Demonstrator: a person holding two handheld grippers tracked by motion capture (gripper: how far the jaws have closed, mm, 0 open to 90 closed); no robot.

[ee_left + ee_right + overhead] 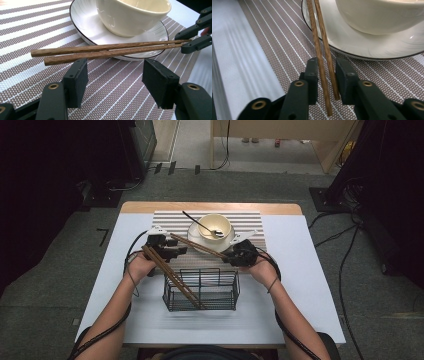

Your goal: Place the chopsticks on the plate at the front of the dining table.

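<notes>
Wooden chopsticks (322, 57) are pinched by the right hand-held gripper (326, 72) beside the saucer (352, 42), the left hand-held gripper (115, 75) spread; placing remains.

Cream bowl (216, 225) with spoon (200, 225) on white plate (200, 240); wire basket (201, 290) nearby.

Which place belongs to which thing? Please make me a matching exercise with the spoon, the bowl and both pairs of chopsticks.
Things:
1. spoon
2. bowl
3. flat chopsticks
4. slanting chopsticks

Places:
A. standing on the plate
B. leaning in the wire basket
C. between the jaws of the right gripper
D. resting inside the bowl

Pairs: 1-D, 2-A, 3-C, 4-B
</notes>
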